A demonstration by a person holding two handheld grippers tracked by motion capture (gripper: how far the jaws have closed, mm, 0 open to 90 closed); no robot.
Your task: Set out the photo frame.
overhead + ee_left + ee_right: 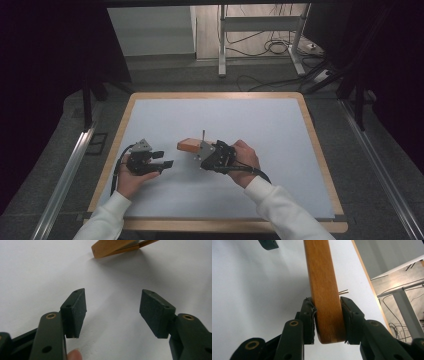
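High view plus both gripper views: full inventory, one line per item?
wooden block: 1, orange-brown, mid-table, clamped between the right gripper's pads
metal pin: 1, silvery, sticks out of the block's side
table: 1, light wood rim
mat: 1, pale grey-white, covers the tabletop
metal frame: 1, pale grey, on the floor beyond the table
cables: several, black, on the floor beyond the table
left gripper: 1, black, left of the block, jaws apart, nothing between them
right gripper: 1, black, closed on the block
sleeves: 2, white, bottom edge
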